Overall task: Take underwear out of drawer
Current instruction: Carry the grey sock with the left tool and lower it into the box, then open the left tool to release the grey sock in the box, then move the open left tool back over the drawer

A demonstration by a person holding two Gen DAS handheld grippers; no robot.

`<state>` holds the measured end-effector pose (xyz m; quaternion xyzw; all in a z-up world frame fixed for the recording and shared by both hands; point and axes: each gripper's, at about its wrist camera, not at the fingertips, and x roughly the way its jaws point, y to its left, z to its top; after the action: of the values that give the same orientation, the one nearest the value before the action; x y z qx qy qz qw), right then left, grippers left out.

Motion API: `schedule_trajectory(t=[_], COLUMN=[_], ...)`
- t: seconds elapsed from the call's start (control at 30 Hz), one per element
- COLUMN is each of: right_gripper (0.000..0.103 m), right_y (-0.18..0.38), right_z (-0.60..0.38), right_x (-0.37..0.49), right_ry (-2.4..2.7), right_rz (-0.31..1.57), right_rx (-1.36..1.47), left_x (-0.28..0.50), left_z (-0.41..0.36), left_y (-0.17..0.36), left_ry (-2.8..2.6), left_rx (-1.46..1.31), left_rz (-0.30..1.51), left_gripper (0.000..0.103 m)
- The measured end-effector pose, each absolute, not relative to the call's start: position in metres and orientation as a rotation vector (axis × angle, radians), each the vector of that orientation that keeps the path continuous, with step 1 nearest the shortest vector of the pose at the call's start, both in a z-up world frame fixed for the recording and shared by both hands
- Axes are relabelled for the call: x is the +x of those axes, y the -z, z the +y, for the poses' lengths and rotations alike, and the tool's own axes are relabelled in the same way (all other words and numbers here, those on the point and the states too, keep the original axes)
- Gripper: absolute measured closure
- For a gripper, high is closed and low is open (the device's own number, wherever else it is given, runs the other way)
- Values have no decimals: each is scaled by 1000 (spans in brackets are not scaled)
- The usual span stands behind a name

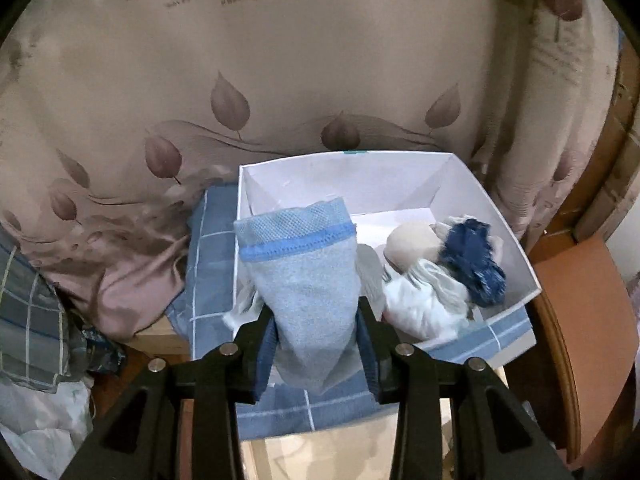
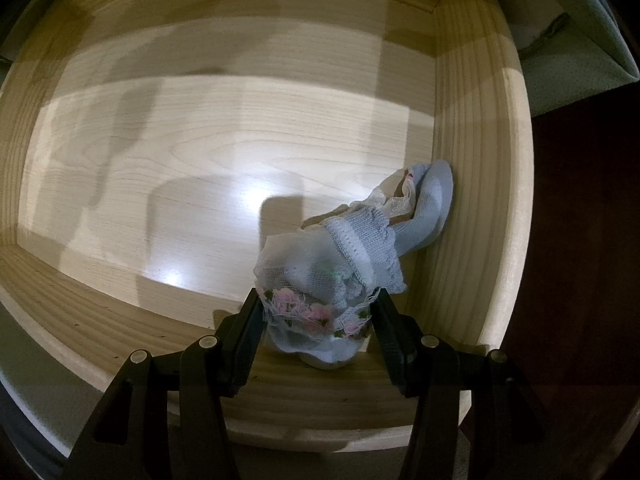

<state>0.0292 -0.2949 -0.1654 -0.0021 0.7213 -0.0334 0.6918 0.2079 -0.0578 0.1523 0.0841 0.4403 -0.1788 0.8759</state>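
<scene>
Tongs, left [image 1: 316, 340]: clamped on a folded light-blue knit garment with a brighter blue mesh waistband [image 1: 304, 276], held above the near-left corner of a white cardboard box [image 1: 516, 248]. Box already holds a dark-blue crumpled piece [image 1: 474, 260], a beige rounded one [image 1: 412, 244] and pale white-grey fabric [image 1: 424, 300], all soft and bunched; it sits on blue checked cloth [image 1: 212, 240]. Next move likely: lower, release into box.

Right tongs [image 2: 318, 324]: clamped on a pale-blue ribbed and lace bundle with pink floral trim [image 2: 340, 264], low in the near-right corner of the light wooden drawer [image 2: 240, 140], its far end touching the right wall. Drawer floor otherwise bare, smooth grain. Lift-out step not yet done; needs a straight pull clear of the front wall.
</scene>
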Motion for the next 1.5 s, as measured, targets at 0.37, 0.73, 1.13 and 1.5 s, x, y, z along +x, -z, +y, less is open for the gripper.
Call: schedule_trajectory(t=[0.37, 0.73, 1.13, 1.5], right_gripper=[52, 52, 52, 52], right_y=[165, 165, 168, 168], right_z=[-293, -293, -294, -294], right_x=[28, 28, 29, 30], right_ry=[76, 76, 77, 77], right_rz=[1612, 1612, 1613, 1615], right_rx=[-4, -5, -5, -6], left_x=[245, 246, 209, 132], left_z=[-81, -79, -68, -22], left_y=[-116, -115, -148, -161], left_ry=[306, 258, 293, 320], left_rx=[229, 241, 267, 225], left_rz=[970, 978, 958, 927], left_gripper=[64, 54, 50, 50])
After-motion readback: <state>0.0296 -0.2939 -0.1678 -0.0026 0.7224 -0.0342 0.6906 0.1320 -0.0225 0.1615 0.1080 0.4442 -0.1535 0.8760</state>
